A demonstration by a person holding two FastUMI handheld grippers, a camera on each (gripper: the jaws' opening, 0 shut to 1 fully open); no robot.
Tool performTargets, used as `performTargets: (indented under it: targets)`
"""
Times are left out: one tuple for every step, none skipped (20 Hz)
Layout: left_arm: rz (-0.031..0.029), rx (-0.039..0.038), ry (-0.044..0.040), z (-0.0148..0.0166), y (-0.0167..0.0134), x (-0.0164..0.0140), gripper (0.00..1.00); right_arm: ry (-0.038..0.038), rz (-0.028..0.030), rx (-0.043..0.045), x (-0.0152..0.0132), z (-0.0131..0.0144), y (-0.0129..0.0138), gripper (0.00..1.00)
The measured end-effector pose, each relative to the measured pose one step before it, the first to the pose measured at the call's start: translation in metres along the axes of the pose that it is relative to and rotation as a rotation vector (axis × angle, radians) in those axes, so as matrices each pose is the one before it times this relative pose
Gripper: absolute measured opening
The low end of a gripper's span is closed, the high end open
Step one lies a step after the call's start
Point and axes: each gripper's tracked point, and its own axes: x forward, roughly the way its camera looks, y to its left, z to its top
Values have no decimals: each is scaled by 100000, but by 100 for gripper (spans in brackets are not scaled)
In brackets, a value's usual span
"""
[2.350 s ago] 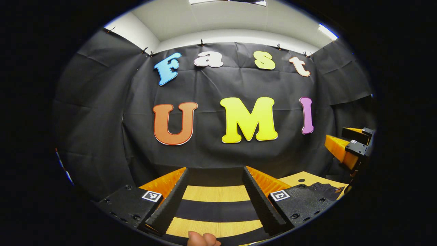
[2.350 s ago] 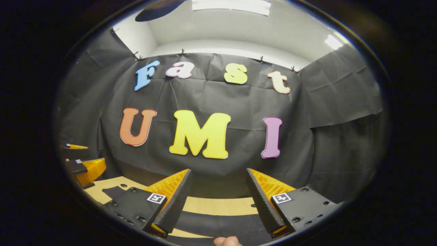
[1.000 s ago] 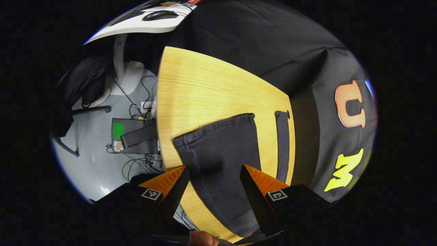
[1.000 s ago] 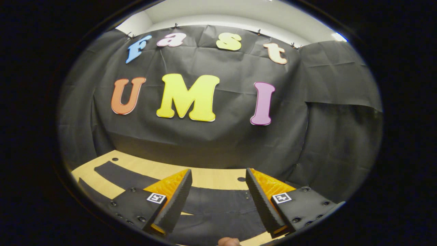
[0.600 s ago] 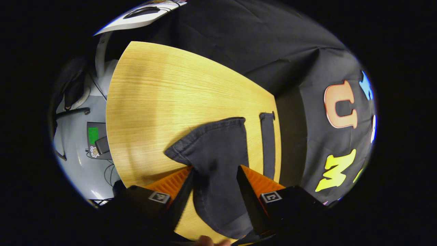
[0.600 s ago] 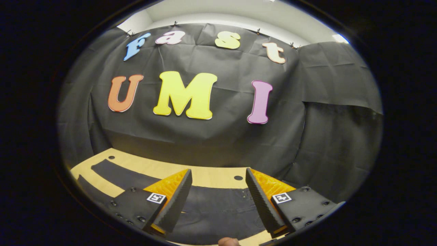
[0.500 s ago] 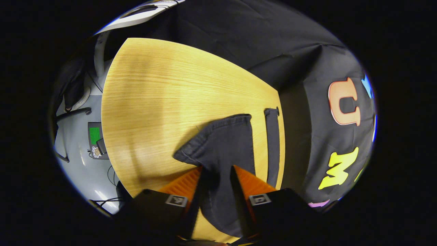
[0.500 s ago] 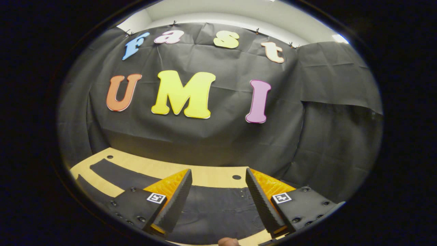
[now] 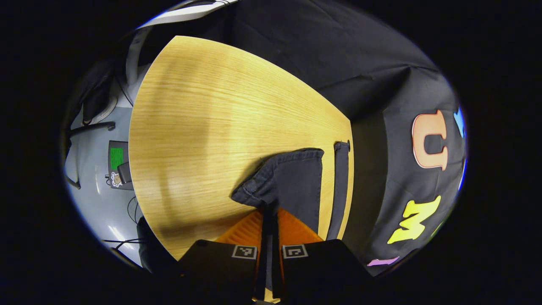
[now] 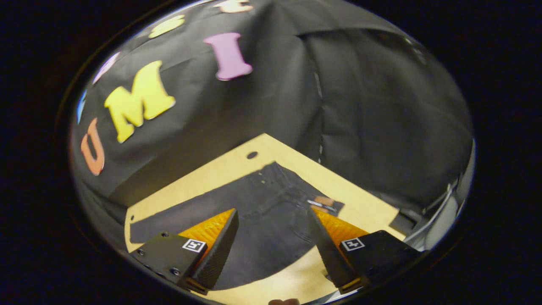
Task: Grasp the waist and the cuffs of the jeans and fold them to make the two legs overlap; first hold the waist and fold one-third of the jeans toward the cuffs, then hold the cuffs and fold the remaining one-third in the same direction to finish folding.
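Note:
Dark jeans (image 10: 254, 207) lie flat on the wooden table (image 9: 203, 118). In the left gripper view my left gripper (image 9: 267, 214) is shut on the near leg's cuff (image 9: 288, 180), which bunches up at its fingertips. The other leg (image 9: 341, 182) lies flat along the table's far edge. In the right gripper view my right gripper (image 10: 272, 214) hangs open above the seat of the jeans, fingers spread wide with nothing between them. The waist (image 10: 324, 202), with a small patch on it, lies just beyond the right-hand finger (image 10: 328, 241).
Left of the table in the left gripper view the floor holds cables and a dark box (image 9: 117, 165). The black booth wall stands close behind the table. A small hole (image 10: 252, 155) marks the table's far corner; the table edge (image 10: 381, 212) runs just past the waist.
My left gripper's fingers have shut on the near cuff, gathering the cloth. The right gripper has tipped downward and turned, now looking onto the waist end of the jeans.

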Motion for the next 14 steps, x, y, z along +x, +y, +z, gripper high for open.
performTargets:
  targets:
    - [-59,468,-137,-22,74,-12,8,3682,-2032,7861,488,-443,-2097,94]
    - [54,343,-125,50,167,45,8,5179,-711,6418,785,-528,-1712,98]
    - [10,-56,66,71,23,-65,8,4883,-1318,5098,993,-726,-1529,98]
    - [0,-346,104,-62,-138,84,8,4801,-974,2958,922,-860,-993,93]
    - [-107,-418,151,48,-52,-44,8,4584,-1339,1808,912,-746,-608,98]
    - [-61,-295,110,-90,-49,60,8,3857,-811,1502,802,-187,-214,99]
    - [14,-290,43,31,31,-43,8,3476,-366,2022,408,-109,191,92]
    - [84,-252,43,-39,-9,28,8,3237,-320,2465,720,-180,29,92]
    - [127,-275,60,67,13,-42,8,1958,23,2349,798,-702,14,92]
    - [121,-129,188,-61,35,39,8,1599,-441,1561,704,-266,-1,92]
    - [13,-143,117,-25,-12,-19,8,1246,254,1067,487,-149,184,92]
    - [-29,-375,104,56,-37,-6,8,740,-199,534,405,-28,1,92]
    - [-31,-492,113,49,-18,-17,8,-277,335,380,100,109,221,92]
    - [58,-334,137,-39,5,40,8,-70,751,78,343,201,217,92]
